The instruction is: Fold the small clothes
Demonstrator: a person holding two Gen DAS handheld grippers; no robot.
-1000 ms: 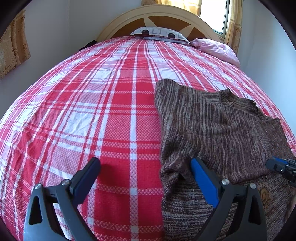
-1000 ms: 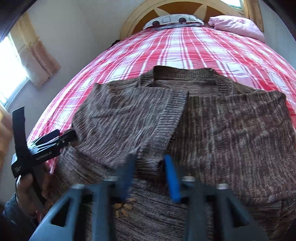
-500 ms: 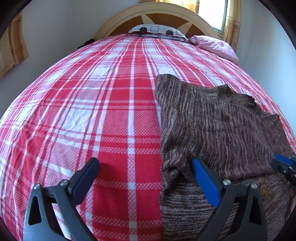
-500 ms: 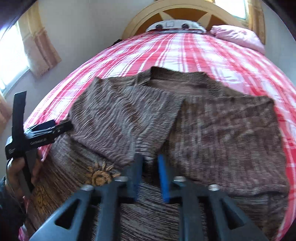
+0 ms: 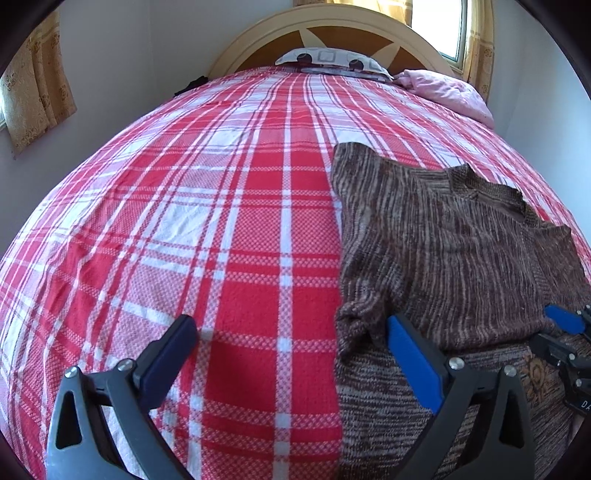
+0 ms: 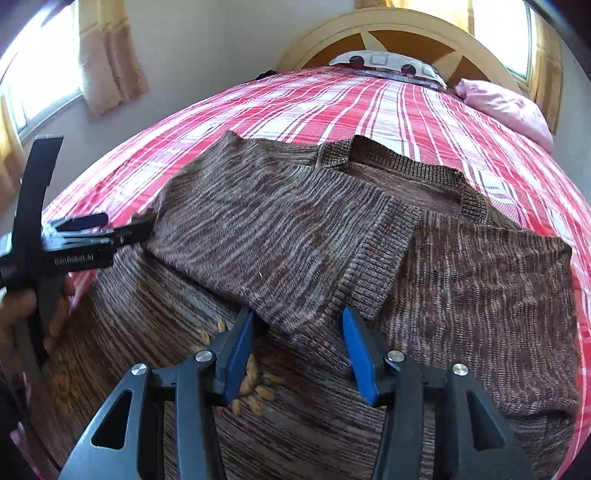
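A brown striped knit sweater point(image 6: 461, 280) lies flat on the bed, and it also shows in the left wrist view point(image 5: 443, 251). Both sleeves are folded inward; the left sleeve point(image 6: 280, 236) lies across the body with its cuff near the middle. My right gripper point(image 6: 297, 336) is open just above the sleeve's cuff end, holding nothing. My left gripper point(image 5: 291, 339) is open at the sweater's left edge, with its blue right finger point(image 5: 410, 354) resting over the knit and its left finger over the bedsheet. The left gripper also shows in the right wrist view point(image 6: 96, 232).
The bed has a red and white plaid sheet point(image 5: 207, 221). A patterned pillow point(image 5: 332, 62) and a pink pillow point(image 5: 447, 92) lie at the cream headboard point(image 6: 391, 33). Curtained windows sit on the walls to the left point(image 6: 107, 55) and right.
My right gripper was shut on the folded sleeve's cuff and has opened and let it go. The left gripper has stayed open at the sweater's left edge.
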